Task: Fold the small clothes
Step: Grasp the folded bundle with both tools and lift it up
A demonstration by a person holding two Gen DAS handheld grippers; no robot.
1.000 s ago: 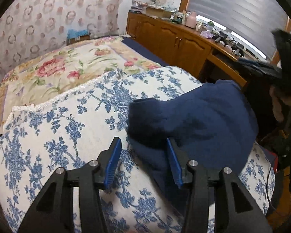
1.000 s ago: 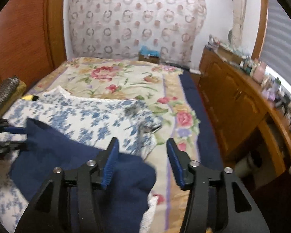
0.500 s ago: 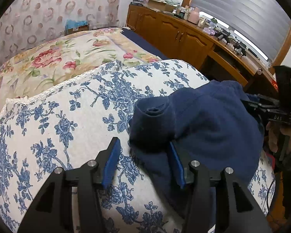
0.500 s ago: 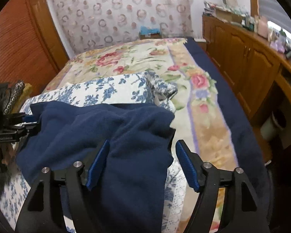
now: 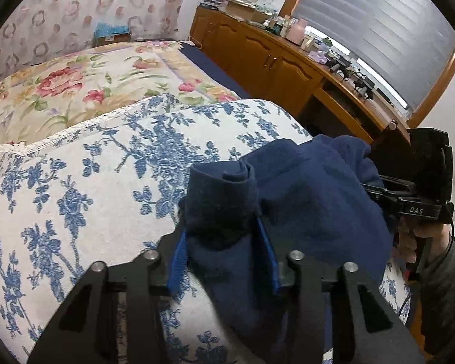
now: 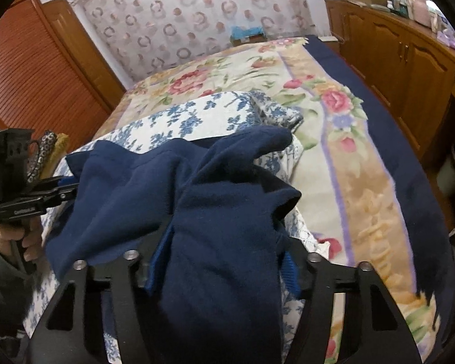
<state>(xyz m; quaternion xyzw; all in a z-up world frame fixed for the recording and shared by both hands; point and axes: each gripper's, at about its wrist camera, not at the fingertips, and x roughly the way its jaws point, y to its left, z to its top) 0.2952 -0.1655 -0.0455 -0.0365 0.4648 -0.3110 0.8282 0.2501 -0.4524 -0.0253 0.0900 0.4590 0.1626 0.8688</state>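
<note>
A dark navy fleece garment (image 5: 312, 200) lies bunched on a white cushion with blue flowers (image 5: 85, 182). My left gripper (image 5: 223, 248) has its jaws closed in on a rolled end of the garment. The same garment (image 6: 179, 188) fills the right wrist view. My right gripper (image 6: 223, 257) has a thick fold of it between its blue pads, which still stand fairly wide apart. The right gripper also shows at the right of the left wrist view (image 5: 379, 188), and the left gripper shows at the left of the right wrist view (image 6: 66, 188).
The cushion sits on a bed with a floral cover (image 6: 342, 151). A wooden cabinet run (image 5: 276, 63) with clutter on top lines the right side under a blind. A slatted wooden door (image 6: 30, 82) is at the left.
Both grippers moved forward onto the garment and their jaws closed in on it. The cloth is more bunched and lifted between them.
</note>
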